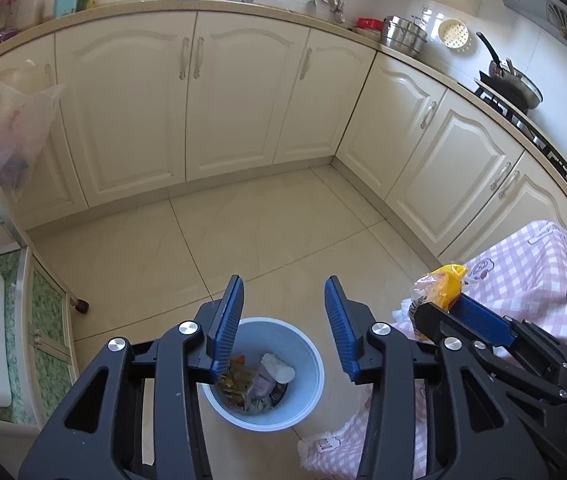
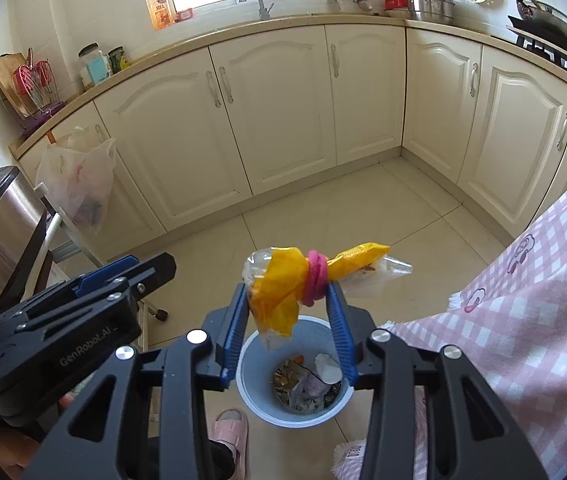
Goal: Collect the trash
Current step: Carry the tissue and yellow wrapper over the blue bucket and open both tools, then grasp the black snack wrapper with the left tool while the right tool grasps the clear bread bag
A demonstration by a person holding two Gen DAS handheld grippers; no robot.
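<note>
Trash bin sits on the floor directly beneath the left gripper, whose jaws stand wide and empty. In the right wrist view, the right gripper pinches a yellow wrapper, long axis crosswise, right above the bin's rim; a straight drop seems all that's needed.

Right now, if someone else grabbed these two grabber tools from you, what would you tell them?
Left gripper: open, empty, hovering above the blue bin.
Right gripper: pinching the yellow bag, tied with a pink band, above the same bin.
Done: the bin on the floor beside the pink checked cloth already holds wrappers and a white wad.
Left: open the right gripper so the bag drops in, then look for more trash.
</note>
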